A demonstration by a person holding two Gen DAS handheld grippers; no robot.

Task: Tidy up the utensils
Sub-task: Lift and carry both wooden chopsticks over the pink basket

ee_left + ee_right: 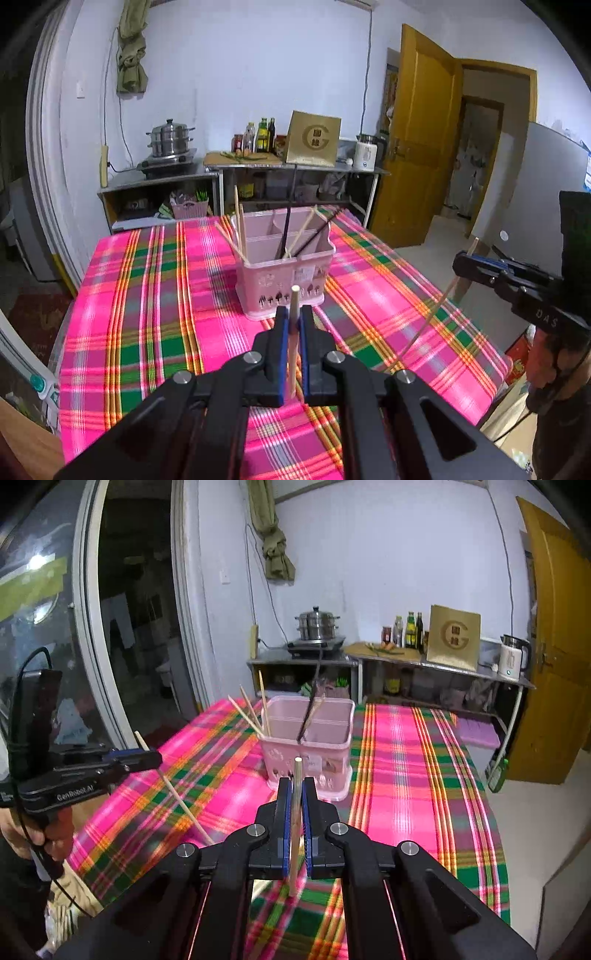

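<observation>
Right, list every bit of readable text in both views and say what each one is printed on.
"GenRobot.AI": side of the left gripper, seen in the right wrist view.
"DAS": body of the right gripper, seen in the left wrist view; it may be cut off.
Large "G": gold box on the counter; the characters inside it are too small to read.
Bottle labels and the pink holder's sticker: too blurred.

**A plain kitchen room with pale walls and a yellow door**

Pale bluish walls [229,66] close the room. A green cloth [131,48] hangs knotted high on the far wall. Beneath it a steel counter [162,181] carries a stacked steamer pot [170,137], bottles [263,136], a gold box [313,137] and a white kettle [511,657]. A yellow wooden door [417,147] stands open at the right. A dark glass sliding door [125,620] fills the left side. The floor [424,243] is pale.
</observation>
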